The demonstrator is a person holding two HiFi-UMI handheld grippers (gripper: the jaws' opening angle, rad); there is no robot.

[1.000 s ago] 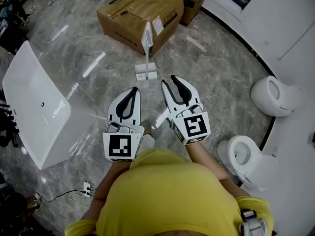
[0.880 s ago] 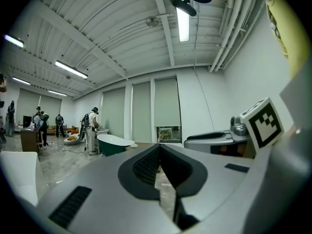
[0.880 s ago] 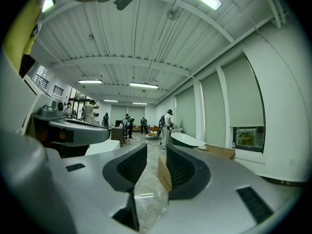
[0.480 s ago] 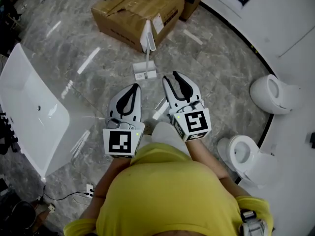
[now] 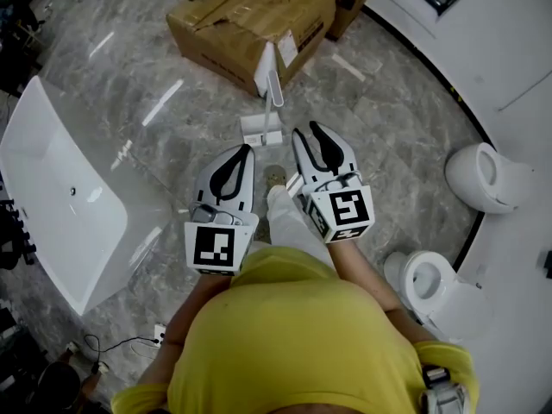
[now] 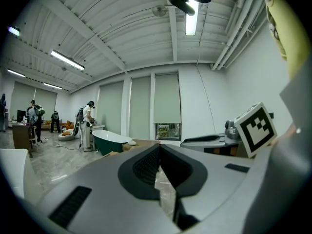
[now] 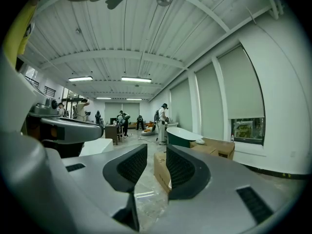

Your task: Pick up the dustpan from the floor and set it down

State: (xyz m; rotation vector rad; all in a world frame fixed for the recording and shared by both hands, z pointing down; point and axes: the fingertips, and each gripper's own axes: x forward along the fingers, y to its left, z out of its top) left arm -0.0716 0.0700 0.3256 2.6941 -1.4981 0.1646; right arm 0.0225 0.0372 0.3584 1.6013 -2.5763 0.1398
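Note:
A white long-handled dustpan (image 5: 261,130) stands upright on the grey marble floor, its handle (image 5: 275,89) leaning against a cardboard box (image 5: 250,20). My left gripper (image 5: 247,151) hovers just short of the pan's base and to its left; its jaws are shut with nothing between them (image 6: 159,147). My right gripper (image 5: 306,129) is level with the pan's base, to its right, and stands open and empty (image 7: 156,152). Through its gap I see the floor and the cardboard box (image 7: 162,172). Neither gripper touches the dustpan.
A white bathtub (image 5: 52,188) lies on the floor at left. Two white toilets (image 5: 483,175) (image 5: 427,279) stand at right by the curved wall. The person's foot (image 5: 276,178) is between the grippers. A cable and socket (image 5: 155,330) lie behind at lower left.
The person has stepped forward: a leg and foot now show between the grippers. Both grippers have moved nearer to the dustpan's base. Neither gripper's jaws have visibly changed.

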